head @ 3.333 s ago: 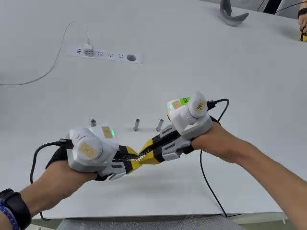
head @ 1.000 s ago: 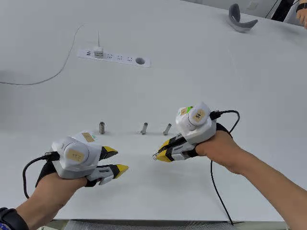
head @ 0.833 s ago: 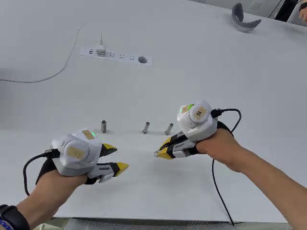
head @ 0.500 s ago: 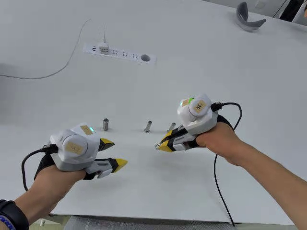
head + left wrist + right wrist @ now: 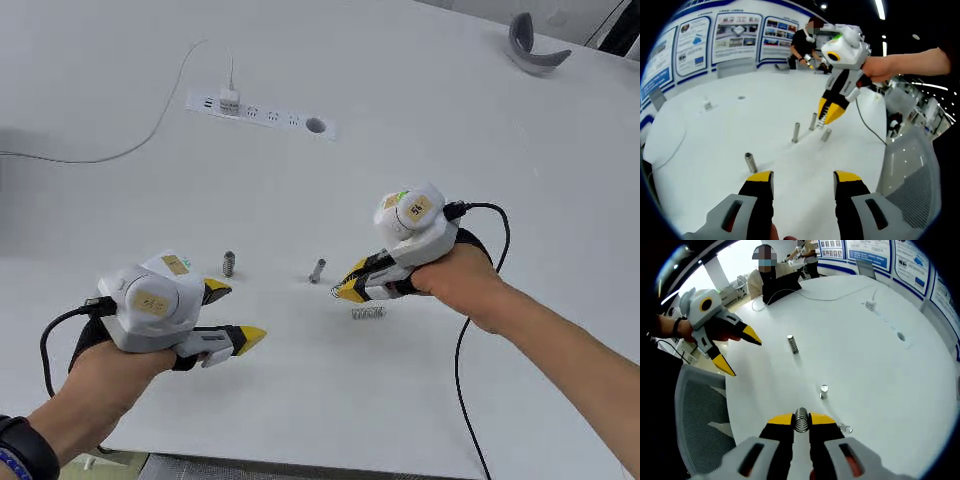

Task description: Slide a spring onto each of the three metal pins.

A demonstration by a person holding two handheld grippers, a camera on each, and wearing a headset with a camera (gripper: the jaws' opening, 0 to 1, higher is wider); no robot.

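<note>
Three short metal pins stand in a row on the white table. The left pin (image 5: 229, 263) wears a spring. The middle pin (image 5: 317, 270) is bare, and so is the third pin (image 5: 846, 429), which stands right beside my right gripper's fingers. My right gripper (image 5: 343, 292) is shut on a small spring (image 5: 800, 416) that pokes out past its tips, just right of the middle pin. A loose spring (image 5: 368, 313) lies flat on the table below that gripper. My left gripper (image 5: 236, 312) hovers open to the left, below the sprung pin, with nothing between its fingers.
A white power strip (image 5: 265, 113) with a plugged-in cable lies at the back of the table. A grey curved object (image 5: 535, 45) rests at the far right corner. Seated people (image 5: 771, 270) are across the table. A mesh chair (image 5: 910, 175) stands near the table's edge.
The grippers have drawn apart and the left one has opened. The right gripper has carried its spring up toward the pins. A loose spring now shows on the table below it.
</note>
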